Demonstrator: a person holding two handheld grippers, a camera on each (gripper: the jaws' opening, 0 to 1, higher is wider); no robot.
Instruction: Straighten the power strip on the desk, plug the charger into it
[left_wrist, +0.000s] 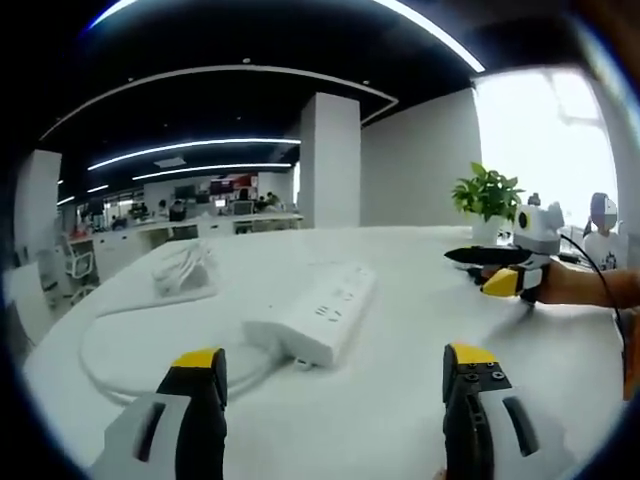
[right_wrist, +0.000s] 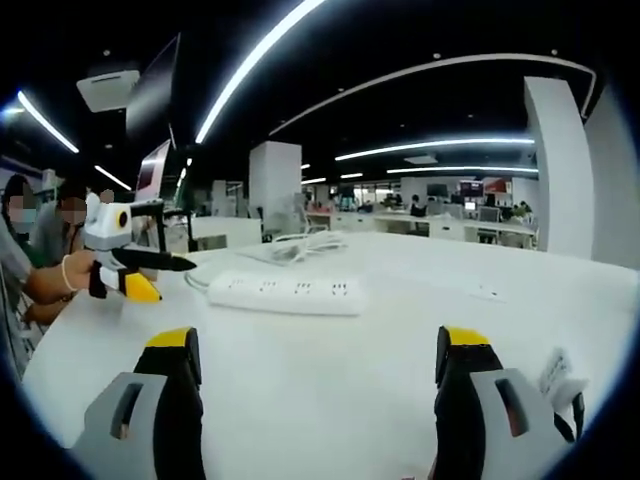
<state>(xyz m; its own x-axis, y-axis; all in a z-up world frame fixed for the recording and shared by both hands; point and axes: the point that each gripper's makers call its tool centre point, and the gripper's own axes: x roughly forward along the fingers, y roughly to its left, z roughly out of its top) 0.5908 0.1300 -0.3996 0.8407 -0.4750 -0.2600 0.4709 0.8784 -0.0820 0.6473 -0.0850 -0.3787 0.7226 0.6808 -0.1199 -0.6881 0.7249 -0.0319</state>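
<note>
Open-plan office. Long white desk (left_wrist: 400, 400) in front, rows of workstations with monitors (right_wrist: 470, 190) and office chairs (left_wrist: 75, 262) behind, people seated at them far back. Dark ceiling with curved LED light strips (right_wrist: 260, 60), white square pillars (left_wrist: 328, 160), potted plant (left_wrist: 487, 195) by a bright window (left_wrist: 545, 140).

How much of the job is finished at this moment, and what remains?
Nothing looks done. The power strip lies slanted on the desk, sockets empty. Nothing is in hand: left gripper and right gripper are open and apart from it. Left: straightening the strip, and plugging in the charger lying by the right gripper.
</note>
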